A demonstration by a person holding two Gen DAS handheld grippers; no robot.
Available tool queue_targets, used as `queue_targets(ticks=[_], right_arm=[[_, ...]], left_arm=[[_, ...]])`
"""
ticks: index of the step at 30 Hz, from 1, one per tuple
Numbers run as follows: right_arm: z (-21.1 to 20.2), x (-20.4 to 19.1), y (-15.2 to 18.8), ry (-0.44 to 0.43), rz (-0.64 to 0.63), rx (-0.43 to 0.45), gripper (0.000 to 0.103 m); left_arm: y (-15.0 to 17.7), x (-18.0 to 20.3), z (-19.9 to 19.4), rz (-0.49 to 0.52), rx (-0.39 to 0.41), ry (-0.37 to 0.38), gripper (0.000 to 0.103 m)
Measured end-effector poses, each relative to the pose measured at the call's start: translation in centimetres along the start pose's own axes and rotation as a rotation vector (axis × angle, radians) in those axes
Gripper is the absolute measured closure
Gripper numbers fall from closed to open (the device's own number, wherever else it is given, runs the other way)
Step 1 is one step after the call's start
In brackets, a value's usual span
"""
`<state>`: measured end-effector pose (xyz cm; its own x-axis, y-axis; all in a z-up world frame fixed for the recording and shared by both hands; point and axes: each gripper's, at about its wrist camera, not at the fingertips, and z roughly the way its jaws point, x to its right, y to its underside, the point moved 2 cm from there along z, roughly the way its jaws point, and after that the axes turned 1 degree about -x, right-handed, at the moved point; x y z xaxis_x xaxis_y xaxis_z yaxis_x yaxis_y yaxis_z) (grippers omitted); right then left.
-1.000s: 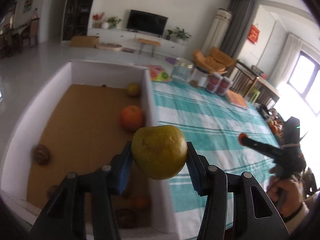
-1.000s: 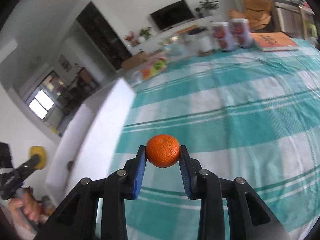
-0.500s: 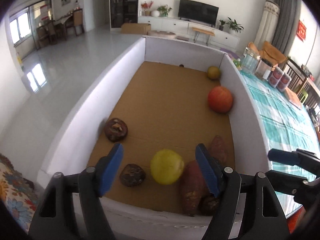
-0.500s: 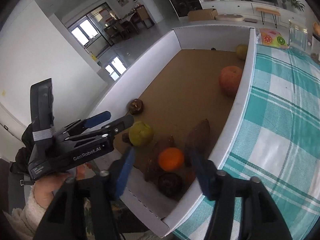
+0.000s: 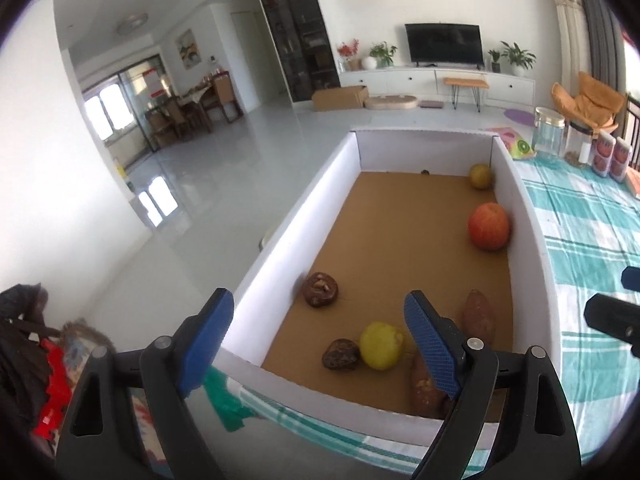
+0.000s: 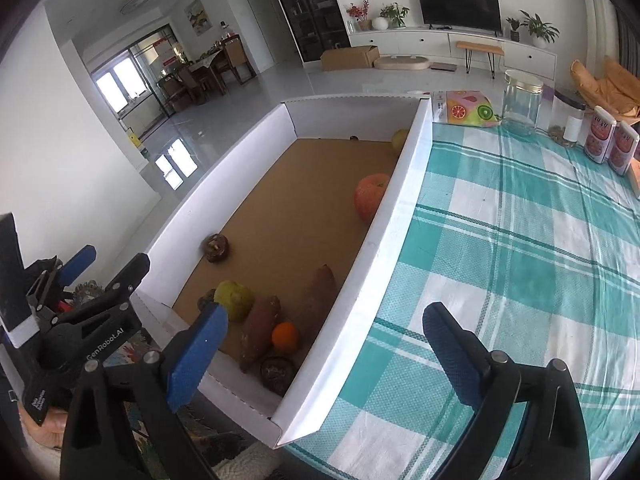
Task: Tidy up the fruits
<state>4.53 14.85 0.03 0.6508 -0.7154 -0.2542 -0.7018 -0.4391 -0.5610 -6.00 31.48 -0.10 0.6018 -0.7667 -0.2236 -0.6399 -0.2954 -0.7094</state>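
Fruit lying in the box, both my grippers empty

The white box (image 6: pixel 384 216) fills mid-frame; lower centre in it lie the yellow-green fruit (image 5: pixel 381 345) and small orange (image 6: pixel 285 336). My left gripper (image 5: pixel 320 336) and right gripper (image 6: pixel 324 352) are opening wide, nothing between them.

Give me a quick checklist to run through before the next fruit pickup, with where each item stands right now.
1. Left hand-held gripper empty: ok, jaws opening, nothing between them.
2. Right hand-held gripper empty: ok, jaws opening, nothing between them.
3. Yellow-green fruit lying in the white box: ok, on the cardboard floor beside a dark brown item.
4. Small orange lying in the box: ok, beside the sweet potatoes.
5. More fruit waiting on the checked tablecloth: cannot tell, none shows in the visible part.
6. Box sitting steadily: cannot tell, its near corner appears to reach past the table's edge.
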Motion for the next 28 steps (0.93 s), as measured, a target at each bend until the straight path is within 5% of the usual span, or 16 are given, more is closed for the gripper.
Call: queue_targets(ticks=[4,28], right_arm=[[0.5,-1.4,0.5,0.036,-0.055,-0.026,0.005],[2.3,-4.5,1.2,0.087,-0.161,-0.076,0.005]], left_arm=[[0.1,-0.7,0.3,-0.011,-0.071,-0.009,0.014],[1.6,-1.6,0.4,-0.031,-0.087,-0.013,0.014]])
